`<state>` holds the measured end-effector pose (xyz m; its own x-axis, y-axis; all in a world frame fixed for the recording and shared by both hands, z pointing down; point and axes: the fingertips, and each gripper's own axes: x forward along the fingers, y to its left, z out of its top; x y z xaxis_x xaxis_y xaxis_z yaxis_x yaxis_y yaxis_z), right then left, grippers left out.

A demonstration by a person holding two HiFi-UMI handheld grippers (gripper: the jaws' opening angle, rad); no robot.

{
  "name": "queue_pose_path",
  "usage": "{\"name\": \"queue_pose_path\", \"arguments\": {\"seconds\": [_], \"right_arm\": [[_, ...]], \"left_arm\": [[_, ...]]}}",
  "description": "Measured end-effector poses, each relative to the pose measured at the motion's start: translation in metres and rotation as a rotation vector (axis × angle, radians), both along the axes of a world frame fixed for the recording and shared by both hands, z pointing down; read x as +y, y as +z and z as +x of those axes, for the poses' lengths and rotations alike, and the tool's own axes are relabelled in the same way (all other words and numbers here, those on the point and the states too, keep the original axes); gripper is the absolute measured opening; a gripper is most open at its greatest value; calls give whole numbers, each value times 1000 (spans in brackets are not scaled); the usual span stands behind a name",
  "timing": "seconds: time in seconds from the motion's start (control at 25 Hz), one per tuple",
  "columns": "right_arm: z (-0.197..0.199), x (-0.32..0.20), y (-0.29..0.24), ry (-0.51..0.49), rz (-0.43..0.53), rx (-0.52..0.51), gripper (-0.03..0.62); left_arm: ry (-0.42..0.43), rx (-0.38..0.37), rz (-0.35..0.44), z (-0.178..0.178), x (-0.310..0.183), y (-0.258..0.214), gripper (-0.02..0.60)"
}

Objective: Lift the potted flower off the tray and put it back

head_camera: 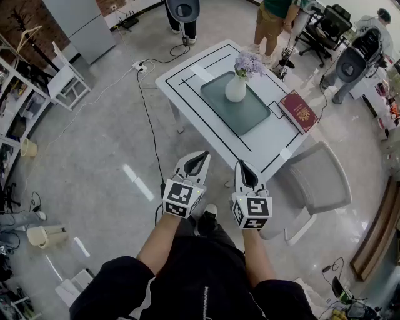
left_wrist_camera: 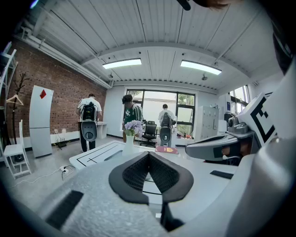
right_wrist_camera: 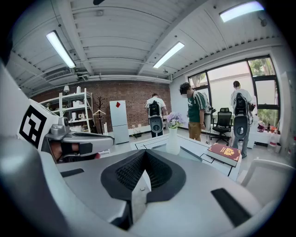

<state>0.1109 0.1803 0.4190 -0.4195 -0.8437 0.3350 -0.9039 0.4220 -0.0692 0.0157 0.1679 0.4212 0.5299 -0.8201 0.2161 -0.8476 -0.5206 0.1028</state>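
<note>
at the far left a white shelf unit lines the wall. a white chair stands beside it, and a tall pale cabinet stands against the brick wall. the glossy grey floor carries a power strip, and a black cable runs from it toward the person.

the left tool is held over the floor, short of the table's near edge. its jaws are pressed together with nothing between them. just beside it the right tool is likewise fully closed and empty, and it points toward the table.

the white table is marked with black lines. a grey-green tray lies in its middle. the potted flower, a white vase with lilac blooms, stands upright on the far end of the tray, well apart from both tools. right of the tray a red book lies flat on the table near its edge. a grey chair sits at the table's near right corner.

beyond the table several people stand, and black office chairs are at the upper right. the gripper views show a ribbed white ceiling with strip lights and large windows at the far end of the room.
</note>
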Motion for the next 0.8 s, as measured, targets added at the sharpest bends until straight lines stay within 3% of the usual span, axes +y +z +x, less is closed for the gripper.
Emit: {"name": "queue_pose_path", "arguments": {"seconds": [0.8], "right_arm": [[12, -24, 7, -34, 5, -54, 6]], "left_arm": [[0, -17, -11, 21, -25, 4, 3]]}}
